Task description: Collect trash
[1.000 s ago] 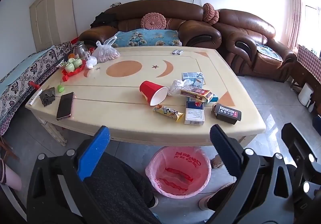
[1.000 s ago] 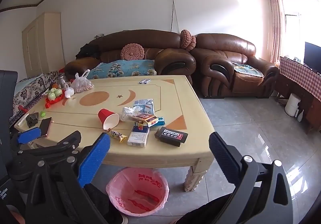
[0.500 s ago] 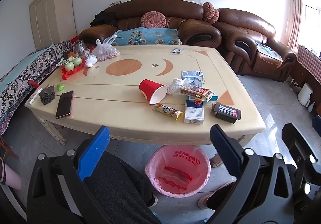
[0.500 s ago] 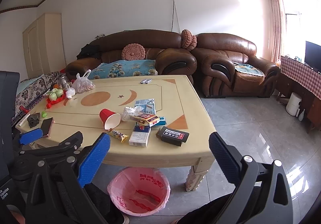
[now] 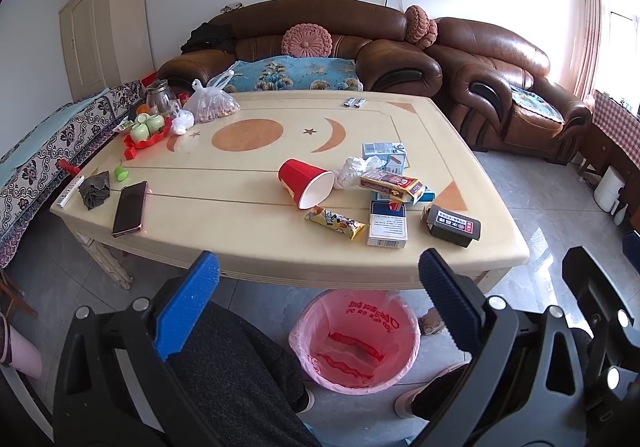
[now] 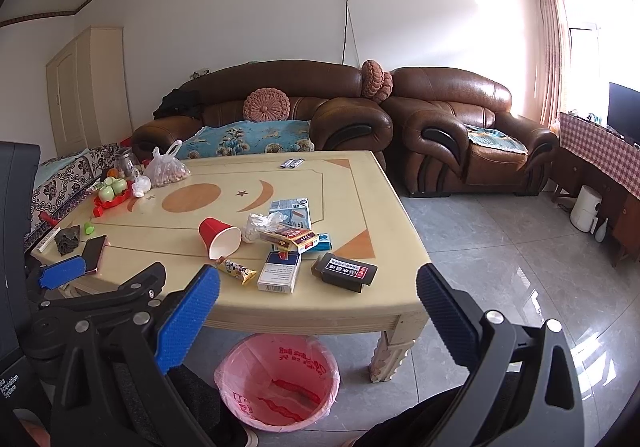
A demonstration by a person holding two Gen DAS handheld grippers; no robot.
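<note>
A pink-lined trash bin stands on the floor under the near table edge; it also shows in the right wrist view. On the table lie a tipped red cup, a crumpled white wrapper, a snack bar wrapper, a white and blue box, a black box, a red and yellow pack and a blue carton. My left gripper is open and empty, short of the table. My right gripper is open and empty.
A beige table holds a phone, a grey cloth, a red tray with green cups and a bag of nuts. Brown sofas stand behind. The person's dark-clothed leg is below my left gripper.
Both views have drifted slightly; the table and bin sit a touch differently in frame. Both grippers stay open and empty. Nothing on the table has moved.
</note>
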